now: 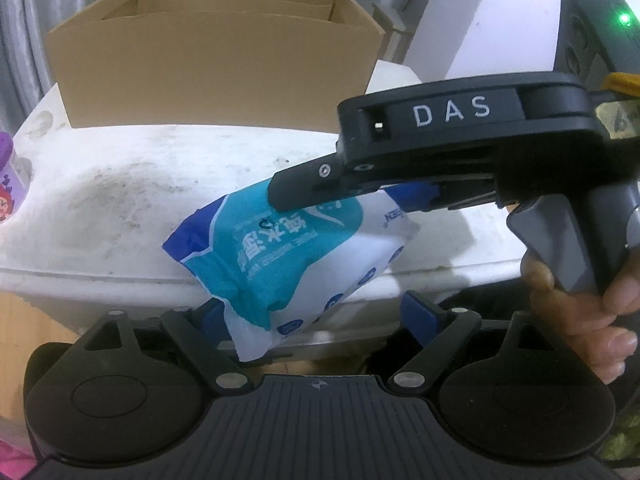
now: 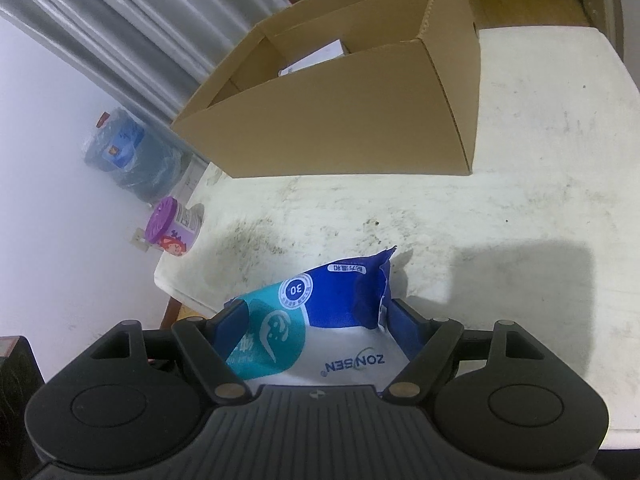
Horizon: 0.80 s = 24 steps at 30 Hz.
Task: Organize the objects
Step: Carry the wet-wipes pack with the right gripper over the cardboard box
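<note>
The table (image 2: pixel 540 168) was white and stained, with a wide bare stretch on its right half and its near edge just under both grippers. An open cardboard box (image 2: pixel 360 120) stood at the far side, something white lying inside it. A small can (image 2: pixel 174 228) with a purple lid sat at the left edge, well apart from the box.

The wipes pack (image 1: pixel 288 256), blue, teal and white, hung above the near edge, tilted, its long axis running from the lower left corner up toward the right gripper (image 2: pixel 316 316). That gripper was clamped on the pack's upper end: in the right wrist view the pack filled the gap between the blue pads (image 2: pixel 404 320), its crimped seam pointing toward the box.

The left gripper (image 1: pixel 316 312) stood apart. Its left pad (image 1: pixel 212 316) lay against the pack's lower corner, while the right pad (image 1: pixel 416 312) was clear of it. A hand (image 1: pixel 584 320) gripped the right gripper's handle.
</note>
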Available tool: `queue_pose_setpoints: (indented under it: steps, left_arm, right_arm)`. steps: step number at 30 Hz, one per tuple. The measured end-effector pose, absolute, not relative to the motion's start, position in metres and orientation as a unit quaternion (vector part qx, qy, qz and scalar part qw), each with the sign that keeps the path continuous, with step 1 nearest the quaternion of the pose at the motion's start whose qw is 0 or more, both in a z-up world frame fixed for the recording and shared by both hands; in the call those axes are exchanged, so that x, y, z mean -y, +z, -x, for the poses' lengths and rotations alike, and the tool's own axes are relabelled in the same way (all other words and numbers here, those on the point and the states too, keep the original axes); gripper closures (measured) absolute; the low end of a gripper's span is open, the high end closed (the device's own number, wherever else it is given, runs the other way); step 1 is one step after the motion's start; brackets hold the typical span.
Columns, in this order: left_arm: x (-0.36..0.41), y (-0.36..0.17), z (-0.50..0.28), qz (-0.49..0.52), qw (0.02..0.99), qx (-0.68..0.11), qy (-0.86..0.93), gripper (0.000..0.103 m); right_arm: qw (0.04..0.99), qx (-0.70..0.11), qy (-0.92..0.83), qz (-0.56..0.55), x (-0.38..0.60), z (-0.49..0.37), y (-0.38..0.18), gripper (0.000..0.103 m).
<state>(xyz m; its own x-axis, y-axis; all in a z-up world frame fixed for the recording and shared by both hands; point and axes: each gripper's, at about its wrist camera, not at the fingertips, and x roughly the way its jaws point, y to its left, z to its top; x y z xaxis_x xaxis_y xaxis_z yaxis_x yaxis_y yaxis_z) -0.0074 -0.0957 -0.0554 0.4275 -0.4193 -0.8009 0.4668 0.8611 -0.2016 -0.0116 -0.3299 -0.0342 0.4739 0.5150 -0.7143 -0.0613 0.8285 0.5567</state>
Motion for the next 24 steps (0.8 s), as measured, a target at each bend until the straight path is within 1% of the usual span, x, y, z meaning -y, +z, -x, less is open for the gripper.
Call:
queue_pose_setpoints:
  steps: [7,13,24]
  left_arm:
    - [0.100,-0.057,0.001,-0.029,0.844,-0.471,-0.255,0.011]
    - [0.103,-0.060,-0.005,-0.022,0.847,-0.470,-0.248,0.008]
    - [0.110,-0.067,-0.004,-0.015,0.844,-0.474,-0.248,0.006]
  right_arm:
    - [0.823,-0.482,0.176,-0.243,0.331,0.010,-0.036,0.023]
    - [0.821,-0.482,0.177,-0.249,0.332,0.009,-0.038,0.023]
    - [0.811,-0.483,0.178,-0.277,0.343,0.014,-0.037,0.023]
